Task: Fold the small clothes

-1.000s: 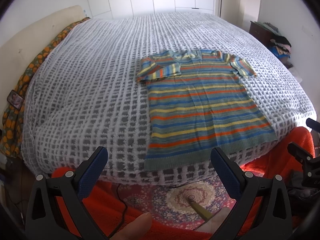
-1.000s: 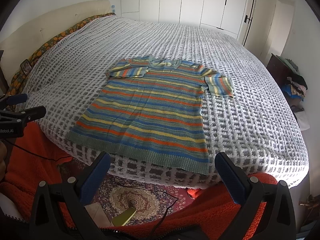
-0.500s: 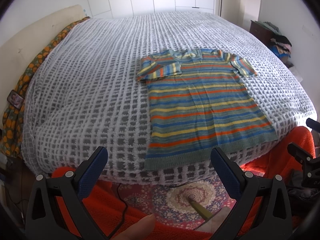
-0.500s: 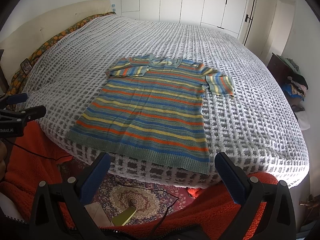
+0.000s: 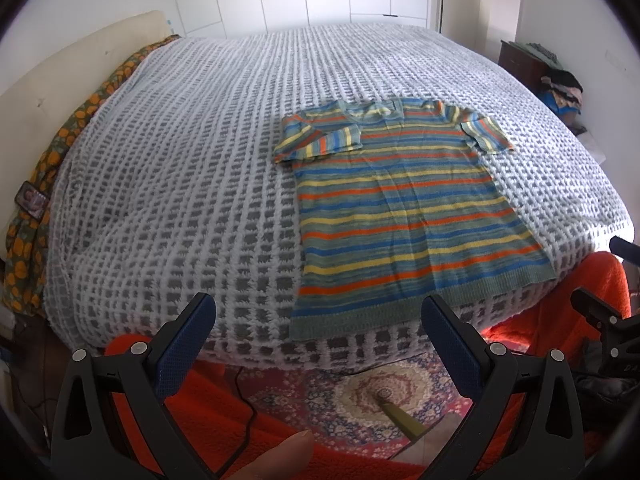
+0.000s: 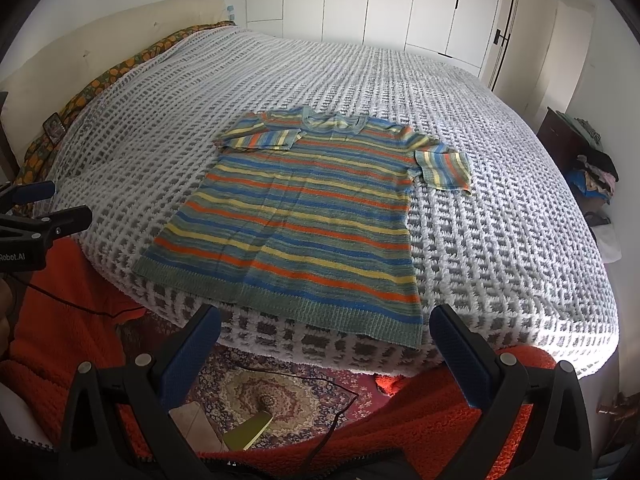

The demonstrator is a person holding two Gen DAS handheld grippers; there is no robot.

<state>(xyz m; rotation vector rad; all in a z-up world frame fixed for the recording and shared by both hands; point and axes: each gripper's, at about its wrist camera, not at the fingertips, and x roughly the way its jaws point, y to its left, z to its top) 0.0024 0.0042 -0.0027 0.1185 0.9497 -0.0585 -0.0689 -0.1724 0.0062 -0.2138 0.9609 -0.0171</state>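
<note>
Striped shirt [image 5: 404, 216] lying flat at bed [image 5: 200, 168] near edge; left gripper [image 5: 318, 322], right gripper [image 6: 326, 330] hovering agape, empty. Risk: hem, seemingly overhanging, slipping off.

Open bedspread [image 5: 180, 184] around sweater [image 5: 404, 216]

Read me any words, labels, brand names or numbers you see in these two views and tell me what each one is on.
"Robot.AI": white lettering on the black body of the left claw, at the left edge of the right wrist view; the start may be cut off by the edge.
"D..": pale letters on the right claw, at the right edge of the left wrist view; too dim to read.
The striped knit T-shirt shows no readable text.
</note>
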